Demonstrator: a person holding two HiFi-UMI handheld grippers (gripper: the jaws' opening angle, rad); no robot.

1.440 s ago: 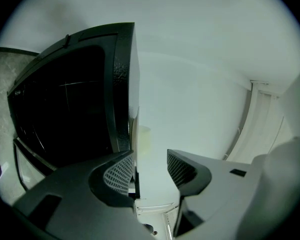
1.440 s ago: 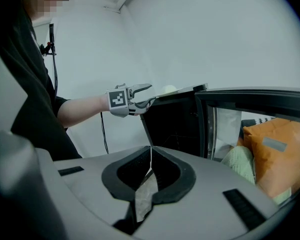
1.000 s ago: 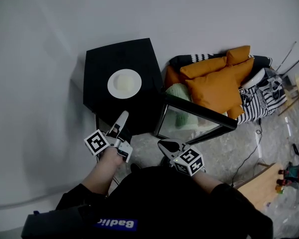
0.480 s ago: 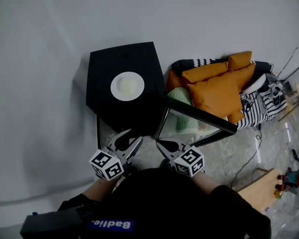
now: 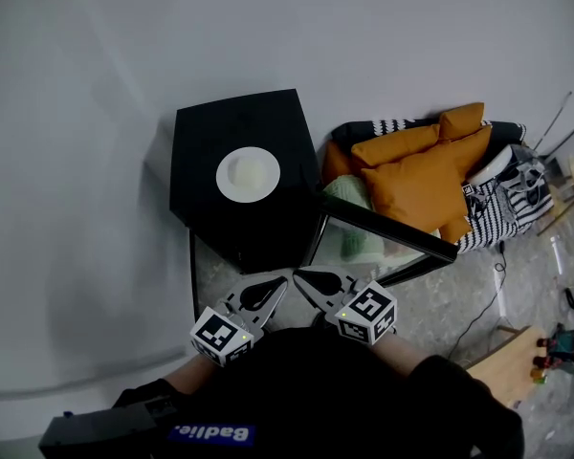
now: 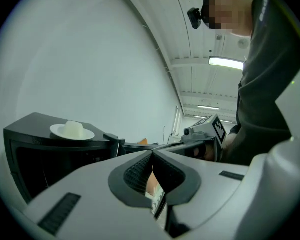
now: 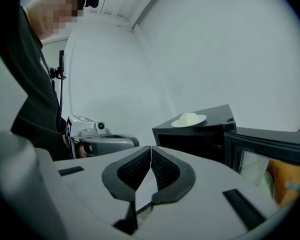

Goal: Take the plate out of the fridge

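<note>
A white plate with a pale mound of food on it rests on top of the small black fridge. It also shows in the left gripper view and the right gripper view. The fridge's glass door hangs open to the right. My left gripper is held close to my body in front of the fridge. Its jaws have just been closing and now stand shut with nothing between them. My right gripper sits beside it, tips nearly meeting, also shut and empty.
Orange cushions and black-and-white striped fabric are piled right of the fridge. A wooden piece and cables lie at the lower right. A white wall runs behind and to the left of the fridge.
My left gripper drew back from the fridge front toward my body, rolled over, and its jaws went from open to shut. The right gripper rose a little.
</note>
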